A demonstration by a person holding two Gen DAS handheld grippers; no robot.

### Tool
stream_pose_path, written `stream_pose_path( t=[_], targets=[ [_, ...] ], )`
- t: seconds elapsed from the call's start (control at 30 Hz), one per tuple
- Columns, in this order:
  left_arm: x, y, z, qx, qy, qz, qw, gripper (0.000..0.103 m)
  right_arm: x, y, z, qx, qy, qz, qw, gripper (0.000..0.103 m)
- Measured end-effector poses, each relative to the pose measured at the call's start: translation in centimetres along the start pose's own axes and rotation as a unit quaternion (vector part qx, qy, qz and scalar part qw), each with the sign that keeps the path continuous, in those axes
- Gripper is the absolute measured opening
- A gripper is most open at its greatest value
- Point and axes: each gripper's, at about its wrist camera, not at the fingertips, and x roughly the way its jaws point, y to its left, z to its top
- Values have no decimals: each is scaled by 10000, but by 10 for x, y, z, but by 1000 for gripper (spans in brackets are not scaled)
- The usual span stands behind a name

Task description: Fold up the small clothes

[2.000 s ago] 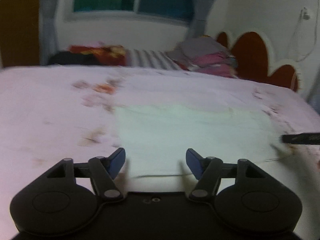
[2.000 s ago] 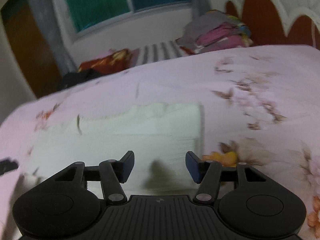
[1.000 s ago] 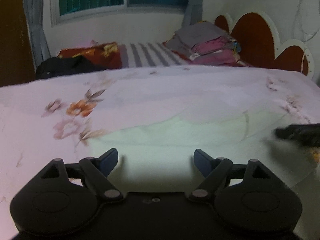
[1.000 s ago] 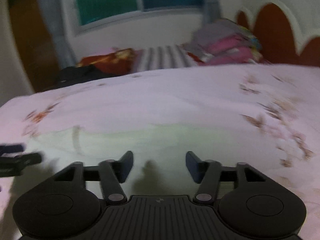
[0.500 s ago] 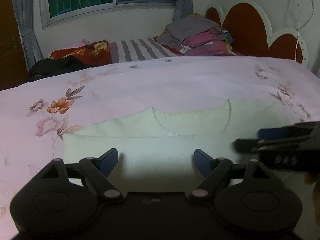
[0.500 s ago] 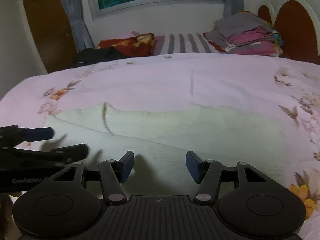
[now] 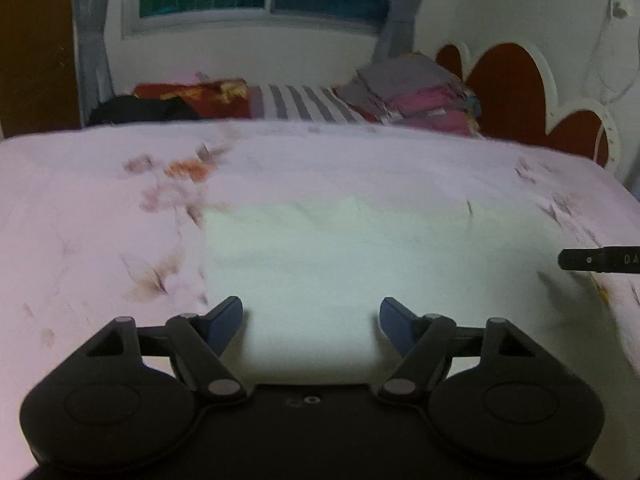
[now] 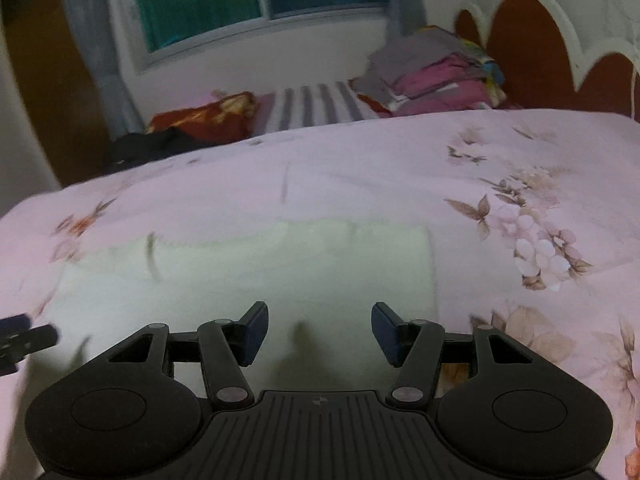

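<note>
Pale green garment (image 7: 340,256) lies flat on the pink floral bedspread (image 7: 80,240), spread as a wide rectangle, probably so both near corners can be pinched for a fold away from the person.

Left tool (image 7: 311,320): jaws closing, a fair gap left, nothing between the pads; cloth sits just ahead of and under the tips, left edge of the cloth just left of its left finger. Right tool (image 8: 318,330): jaws parted at a middling width, empty; the cloth's right edge is just right of its right finger. So each tool sits over its own end of the garment, which fits a two-corner grab.

Hard to tell:
- near hem is hidden under both tool bodies, so contact with cloth is unconfirmed
- motion blur; cloth layers and type unclear
- the other tool shows only as a cut-off dark tip at each frame edge

Folded clothes pile (image 8: 436,72) is far ahead, by the headboard.
</note>
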Motion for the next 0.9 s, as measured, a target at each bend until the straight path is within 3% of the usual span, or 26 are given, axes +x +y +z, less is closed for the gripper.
stream_pose_path(
  t=[0.07, 0.13, 0.23, 0.27, 0.37, 0.53, 0.73, 0.9],
  targets=[
    [14, -1, -10, 98, 319, -14, 9994, 76, 6, 3, -14, -115, 309, -185, 9993, 58],
    [11, -2, -10, 233, 280, 33, 9993, 75, 15, 1, -24, -130, 633, -418, 9970, 58],
    [1, -3, -7, 279, 84, -54, 9996, 80, -9, 1, -20, 17, 273, -367, 9990, 58],
    [5, -3, -8, 317, 187, -67, 9993, 81, -13, 1, -21, -26, 154, -364, 9992, 58],
    [13, -4, -14, 424, 335, -15, 9985, 81, 6, -6, -30, -7, 565, -646, 9963, 59],
    [-17, 4, -20, 293, 127, 27, 9995, 90, -32, -6, -25, 218, 129, -478, 9985, 59],
    [-52, 26, -49, -35, 106, 313, 9994, 93, -63, -23, -42, 459, 77, -323, 9984, 59],
    [-95, 38, -88, -254, 194, 299, 9990, 69, -92, -52, -67, 958, 119, -123, 9953, 59]
  ],
)
